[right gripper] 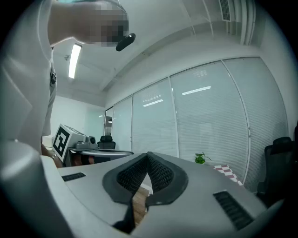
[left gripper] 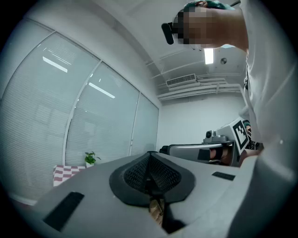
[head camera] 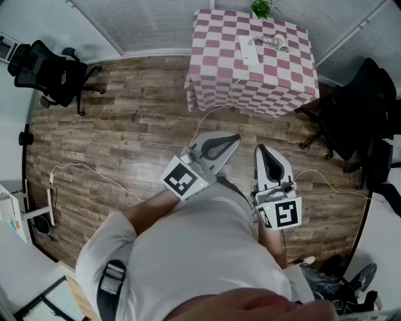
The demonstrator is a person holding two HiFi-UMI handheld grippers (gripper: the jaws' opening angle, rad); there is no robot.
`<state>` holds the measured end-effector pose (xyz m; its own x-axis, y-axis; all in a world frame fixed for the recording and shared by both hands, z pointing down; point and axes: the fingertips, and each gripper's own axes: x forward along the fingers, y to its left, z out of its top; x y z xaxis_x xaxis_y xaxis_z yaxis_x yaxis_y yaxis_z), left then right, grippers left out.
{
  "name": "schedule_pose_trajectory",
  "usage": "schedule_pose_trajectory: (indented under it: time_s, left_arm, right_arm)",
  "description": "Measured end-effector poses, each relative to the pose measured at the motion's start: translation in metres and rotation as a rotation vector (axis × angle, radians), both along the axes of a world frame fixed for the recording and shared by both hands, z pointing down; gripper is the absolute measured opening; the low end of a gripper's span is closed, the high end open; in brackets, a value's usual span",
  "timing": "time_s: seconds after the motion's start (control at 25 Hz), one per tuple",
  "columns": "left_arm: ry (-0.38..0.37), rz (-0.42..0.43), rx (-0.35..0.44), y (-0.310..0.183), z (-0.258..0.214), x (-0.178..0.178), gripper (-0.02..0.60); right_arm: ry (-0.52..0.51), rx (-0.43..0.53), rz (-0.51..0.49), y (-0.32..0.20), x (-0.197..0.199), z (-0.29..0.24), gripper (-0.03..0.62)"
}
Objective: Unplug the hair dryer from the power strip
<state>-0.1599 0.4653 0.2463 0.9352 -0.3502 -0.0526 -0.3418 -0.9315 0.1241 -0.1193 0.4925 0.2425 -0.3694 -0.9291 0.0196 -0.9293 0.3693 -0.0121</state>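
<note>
White shirt (head camera: pixel 188 251) fills the bottom of the head view, with both grippers held out level in front of it over the wooden floor (head camera: pixel 125 125). At far left a black office chair (head camera: pixel 47 69) stands by the wall. Next comes the left gripper (head camera: pixel 234 139); its jaws are pressed together at the tips with nothing between them. Beyond it, well apart from both tools, stands the surface under a pink-and-white checked cloth (head camera: pixel 282 81), with a small potted plant (head camera: pixel 262 9) at its far edge. The right gripper (head camera: pixel 262 150) sits just beside the left, its jaws likewise closed and empty. A second dark chair (head camera: pixel 357 119) stands at far right.

Neither tool is near the plug, so the task looks not yet begun. The closed jaws must open before either can take hold. Pulling the plug with one gripper alone would likely drag the light strip across the cloth or off the edge, so the other should pin it down. A white lead (head camera: pixel 207 117) trails from the surface's near edge onto the floor along the way in; a foot catching it could yank things down. Gripping the cord rather than the plug body could strain it.

The power strip (head camera: pixel 248 50) reads as a long white block lying on the cloth. Just right of it, a small pale shape with a looped cord is probably the hair dryer (head camera: pixel 277 42), too small to make out its form or where its plug sits.
</note>
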Motion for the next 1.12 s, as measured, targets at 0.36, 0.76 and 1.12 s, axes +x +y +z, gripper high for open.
schedule_pose_trajectory:
  time_s: [0.36, 0.76, 1.12]
  left_arm:
    - [-0.010, 0.005, -0.007, 0.004, 0.003, 0.020, 0.031]
    - [-0.028, 0.004, -0.014, -0.004, 0.011, 0.061, 0.031]
    - [-0.034, -0.042, -0.021, -0.015, 0.016, 0.093, 0.031]
  right_arm:
    - [-0.037, 0.019, 0.000, 0.002, 0.020, -0.002, 0.032]
    - [-0.072, 0.006, -0.012, -0.009, 0.061, 0.005, 0.032]
    - [-0.075, -0.008, -0.050, -0.017, 0.098, 0.012, 0.032]
